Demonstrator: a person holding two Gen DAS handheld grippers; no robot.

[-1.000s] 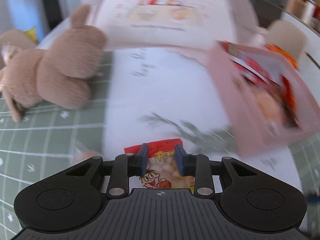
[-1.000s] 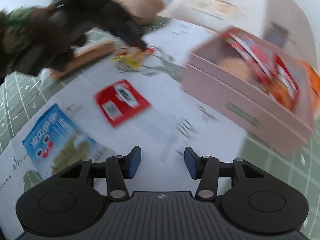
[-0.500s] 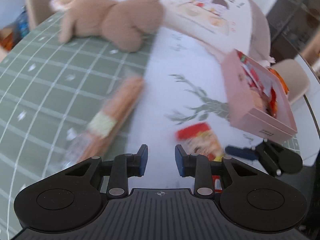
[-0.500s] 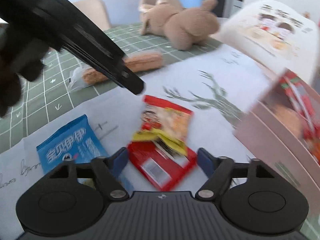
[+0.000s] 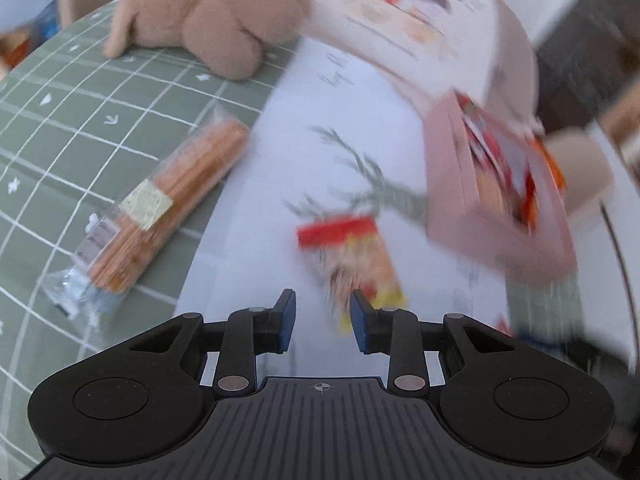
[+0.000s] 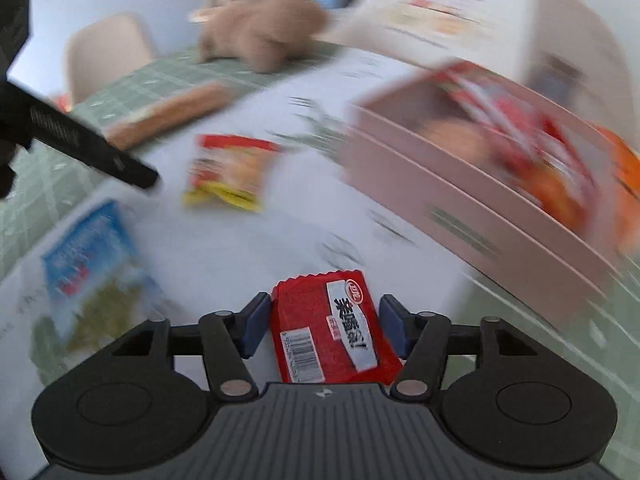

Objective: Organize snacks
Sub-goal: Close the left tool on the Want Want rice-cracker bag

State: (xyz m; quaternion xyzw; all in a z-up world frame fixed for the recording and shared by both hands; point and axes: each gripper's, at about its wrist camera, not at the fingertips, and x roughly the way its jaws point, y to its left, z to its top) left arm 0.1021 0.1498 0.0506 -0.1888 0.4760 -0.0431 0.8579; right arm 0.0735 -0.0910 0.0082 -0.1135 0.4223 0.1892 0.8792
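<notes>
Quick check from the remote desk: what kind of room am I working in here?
Most likely a home dining area. A table with a green grid tablecloth, a beige chair pulled up behind it, and a plush rabbit lying on top all suggest a household room, not a lab or shop.

A table with a green checked cloth [image 5: 80,128] and a white sheet [image 5: 248,208] carries a plush rabbit [image 5: 208,24], a wrapped biscuit stick [image 5: 160,204], snack packets [image 6: 232,172] and a pink box [image 6: 460,208].
</notes>
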